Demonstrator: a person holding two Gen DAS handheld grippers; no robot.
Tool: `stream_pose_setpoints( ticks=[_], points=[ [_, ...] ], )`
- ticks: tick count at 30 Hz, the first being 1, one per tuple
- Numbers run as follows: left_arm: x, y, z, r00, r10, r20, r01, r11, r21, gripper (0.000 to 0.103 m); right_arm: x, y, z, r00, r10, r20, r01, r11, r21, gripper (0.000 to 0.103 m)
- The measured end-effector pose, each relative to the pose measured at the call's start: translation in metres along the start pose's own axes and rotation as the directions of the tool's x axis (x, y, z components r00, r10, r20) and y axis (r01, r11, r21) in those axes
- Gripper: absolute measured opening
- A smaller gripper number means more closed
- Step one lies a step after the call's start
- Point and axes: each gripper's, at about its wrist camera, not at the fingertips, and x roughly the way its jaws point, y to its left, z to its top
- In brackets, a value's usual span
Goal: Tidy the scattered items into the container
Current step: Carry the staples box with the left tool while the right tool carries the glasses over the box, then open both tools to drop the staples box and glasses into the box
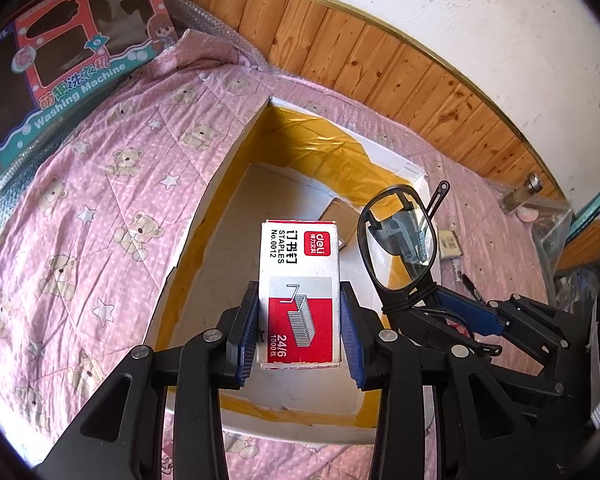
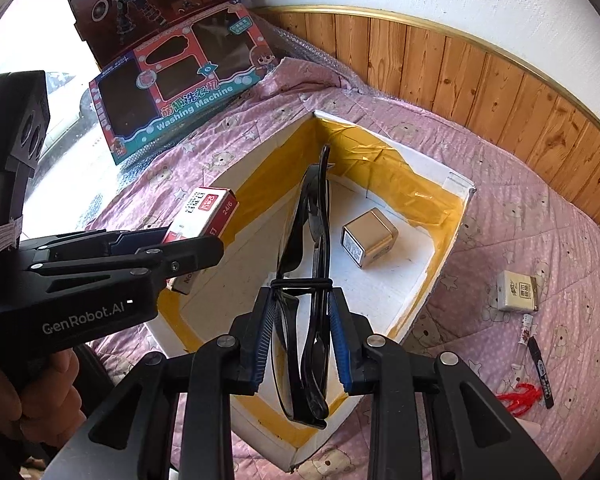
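Note:
My left gripper (image 1: 299,328) is shut on a red and white staples box (image 1: 299,280) and holds it above the white cardboard box (image 1: 204,216) with yellow tape inside. The staples box also shows in the right wrist view (image 2: 204,212). My right gripper (image 2: 302,340) is shut on black glasses (image 2: 306,240), folded, held over the same cardboard box (image 2: 456,200). The glasses also show in the left wrist view (image 1: 400,240). A gold tin (image 2: 368,236) lies on the box floor.
The box sits on a pink bear-print quilt (image 1: 100,184). A toy washing machine carton (image 2: 180,96) leans at the back left. A small cream box (image 2: 518,291), a black pen (image 2: 540,372) and a red plastic piece (image 2: 518,398) lie on the quilt at the right. Wood panelling (image 2: 460,76) runs behind.

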Motion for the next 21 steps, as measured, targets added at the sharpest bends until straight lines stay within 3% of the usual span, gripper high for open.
stream_pose_setpoints(
  ticks=[8,21],
  points=[
    [0.036,0.004,0.014,0.993,0.078,-0.088,-0.077,0.997,0.015,0.039,0.029,-0.007,0.011,0.998,0.017,-0.053,-0.016,1.000,0.007,0.029],
    [0.068,0.005,0.034,0.981,0.077,-0.176,-0.075,0.997,0.019,0.041,0.060,-0.013,0.020,0.994,-0.003,-0.113,0.003,1.000,0.001,0.029]
  ],
)
